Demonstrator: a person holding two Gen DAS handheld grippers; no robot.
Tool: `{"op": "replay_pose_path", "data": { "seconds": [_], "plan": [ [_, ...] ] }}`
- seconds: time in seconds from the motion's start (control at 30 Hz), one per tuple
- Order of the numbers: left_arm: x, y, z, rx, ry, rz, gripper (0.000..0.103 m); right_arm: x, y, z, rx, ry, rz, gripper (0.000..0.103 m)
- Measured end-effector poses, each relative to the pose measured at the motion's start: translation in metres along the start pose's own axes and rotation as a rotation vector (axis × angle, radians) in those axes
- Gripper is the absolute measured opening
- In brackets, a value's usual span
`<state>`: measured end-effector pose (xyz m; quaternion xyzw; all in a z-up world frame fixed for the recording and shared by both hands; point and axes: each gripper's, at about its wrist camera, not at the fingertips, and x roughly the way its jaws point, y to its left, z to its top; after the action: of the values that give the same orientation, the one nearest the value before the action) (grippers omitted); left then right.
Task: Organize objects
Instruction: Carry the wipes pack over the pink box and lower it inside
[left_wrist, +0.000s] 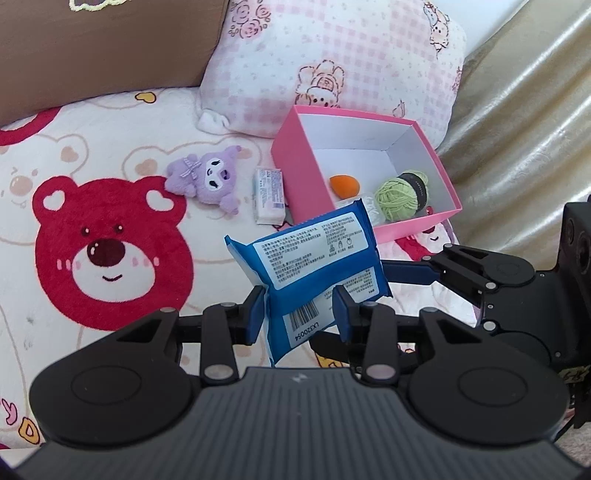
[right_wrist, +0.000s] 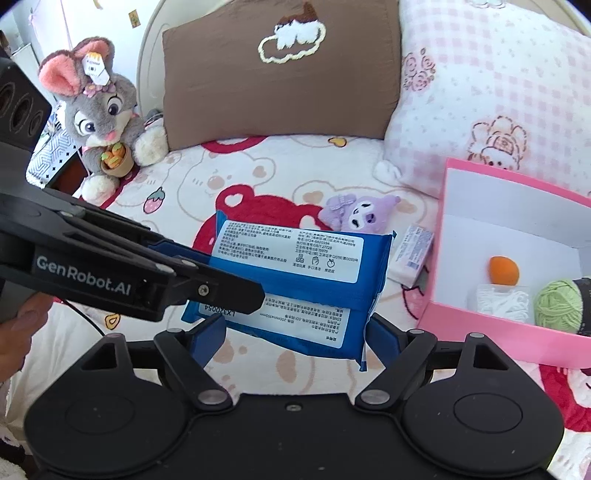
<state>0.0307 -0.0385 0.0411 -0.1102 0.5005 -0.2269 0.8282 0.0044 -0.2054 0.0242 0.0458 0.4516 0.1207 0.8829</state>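
Your left gripper (left_wrist: 300, 310) is squeezing the blue wipes pack (left_wrist: 310, 254) by its bottom end, up in the air just in front of the pink box (left_wrist: 295, 173). Your right gripper (right_wrist: 295, 332) has its jaws around the pack's long sides, not clearly pressing. The pack looks soft, light and slippery, so hold the thick middle. Only the right view shows the grey bunny (right_wrist: 99, 110), far left of the box.
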Motion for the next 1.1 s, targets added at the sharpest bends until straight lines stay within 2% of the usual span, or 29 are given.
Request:
{"op": "replay_pose_path", "data": {
  "seconds": [0.5,0.67,1.1],
  "plan": [
    [0.005,-0.029,0.024,0.034,-0.018,-0.024,0.037,-0.021,-0.018,0.006,-0.002,-0.056,-0.059,0.087],
    [0.008,-0.046,0.032,0.058,-0.022,-0.063,0.038,-0.032,-0.035,0.005,0.022,-0.077,-0.085,0.087],
    [0.042,-0.084,0.054,0.095,-0.033,-0.076,0.038,-0.045,-0.076,0.005,0.027,-0.14,-0.149,0.087]
  ]
}}
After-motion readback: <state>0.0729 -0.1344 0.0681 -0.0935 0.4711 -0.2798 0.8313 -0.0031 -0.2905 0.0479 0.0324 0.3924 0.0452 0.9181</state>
